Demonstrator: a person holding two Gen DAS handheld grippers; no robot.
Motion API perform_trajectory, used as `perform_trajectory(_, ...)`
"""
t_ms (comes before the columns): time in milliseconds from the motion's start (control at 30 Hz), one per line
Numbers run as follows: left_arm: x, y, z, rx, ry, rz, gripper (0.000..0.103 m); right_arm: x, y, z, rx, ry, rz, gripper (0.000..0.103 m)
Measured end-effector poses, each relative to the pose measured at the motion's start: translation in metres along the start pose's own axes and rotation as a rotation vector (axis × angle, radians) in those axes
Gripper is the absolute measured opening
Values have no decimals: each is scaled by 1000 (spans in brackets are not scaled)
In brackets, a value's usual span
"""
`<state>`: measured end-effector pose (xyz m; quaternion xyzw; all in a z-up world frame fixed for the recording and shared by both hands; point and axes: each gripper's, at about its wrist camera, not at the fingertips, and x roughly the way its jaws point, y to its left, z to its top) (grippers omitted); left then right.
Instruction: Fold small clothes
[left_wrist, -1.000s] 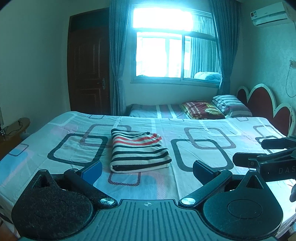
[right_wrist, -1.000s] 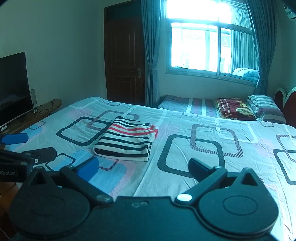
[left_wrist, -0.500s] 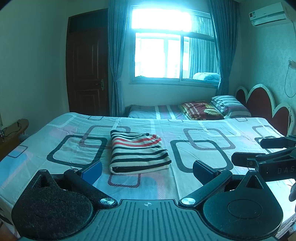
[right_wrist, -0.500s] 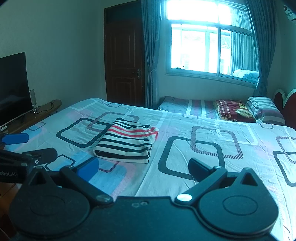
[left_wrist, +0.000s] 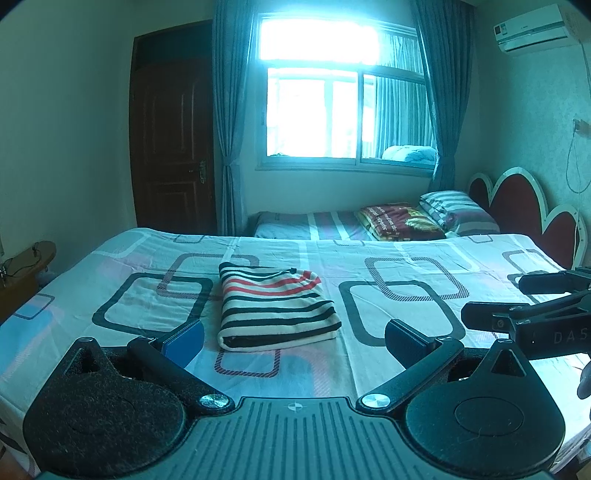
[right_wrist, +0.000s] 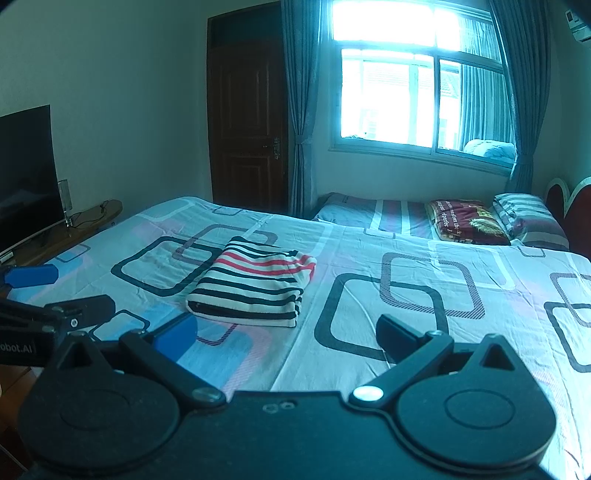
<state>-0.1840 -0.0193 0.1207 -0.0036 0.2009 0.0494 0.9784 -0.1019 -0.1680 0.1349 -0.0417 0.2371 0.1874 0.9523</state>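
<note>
A small garment with black, white and red stripes (left_wrist: 275, 304) lies folded into a neat rectangle on the patterned bed sheet (left_wrist: 399, 258); it also shows in the right wrist view (right_wrist: 253, 286). My left gripper (left_wrist: 293, 338) is open and empty, held above the near edge of the bed, a little short of the garment. My right gripper (right_wrist: 286, 334) is open and empty, to the right of the garment. Each gripper shows at the edge of the other's view: the right one (left_wrist: 517, 302) and the left one (right_wrist: 55, 295).
A second bed with a dark red folded blanket (left_wrist: 400, 221) and a striped pillow (left_wrist: 456, 212) stands beyond. A red headboard (left_wrist: 524, 210) is at the right. A television (right_wrist: 26, 173) on a low wooden stand (right_wrist: 74, 229) is at the left.
Both grippers have drifted slightly, so the garment sits a bit lower in the views. The garment itself has not moved. Both grippers stay open.
</note>
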Motion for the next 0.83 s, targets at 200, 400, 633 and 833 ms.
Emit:
perform_trajectory(200, 2, 2, 0, -5, 7, 19, 103, 0, 0, 1, -5, -1, 1, 102)
perform_trajectory(400, 1, 3, 1, -3, 6, 18, 103, 1, 1, 1, -9, -1, 4, 102)
perform_trajectory(633, 0, 6, -1, -7, -14, 14, 103, 2, 3, 2, -12, 0, 6, 102)
perform_trajectory(833, -6, 5, -2, -22, -31, -3, 103, 3, 3, 3, -18, 2, 13, 102)
